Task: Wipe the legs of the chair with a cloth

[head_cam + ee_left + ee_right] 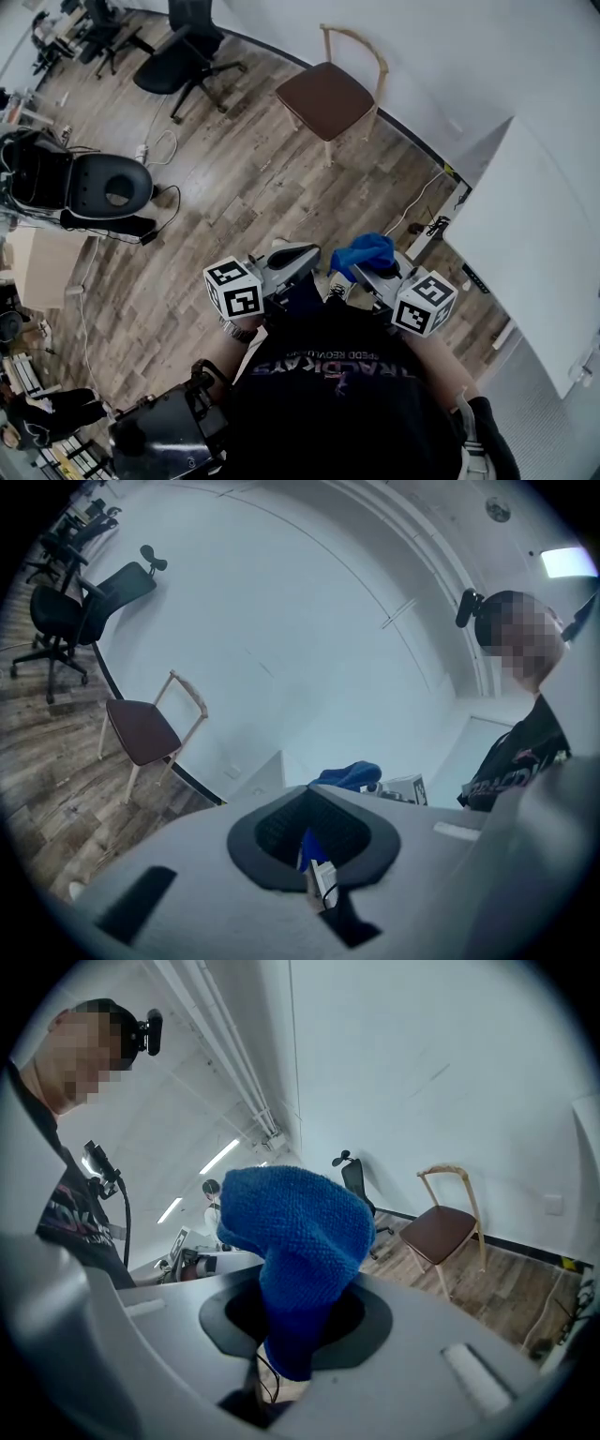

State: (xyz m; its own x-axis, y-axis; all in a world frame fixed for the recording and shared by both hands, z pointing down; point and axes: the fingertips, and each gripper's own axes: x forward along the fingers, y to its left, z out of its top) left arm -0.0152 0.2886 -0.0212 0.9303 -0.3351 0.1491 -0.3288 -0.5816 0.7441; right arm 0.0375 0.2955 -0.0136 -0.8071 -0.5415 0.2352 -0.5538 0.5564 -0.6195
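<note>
right gripper (367, 274) pinching a bunched, fuzzy blue cloth (292, 1237) | left gripper (292, 258) closed, empty | chair (326, 97): brown seat, pale wood legs, top centre of head view

floor (246, 192) to chair (328, 94): open | wall (450, 52) behind chair | white table (530, 225) right | cable (419, 200) beside table

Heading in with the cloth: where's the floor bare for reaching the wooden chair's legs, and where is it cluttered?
Bare plank floor stretches ahead up to the wooden chair, bordered left by the black ring-shaped device and right by the white table. Crowded: white cable beside that device, cables at the table's foot, office chairs far left.
</note>
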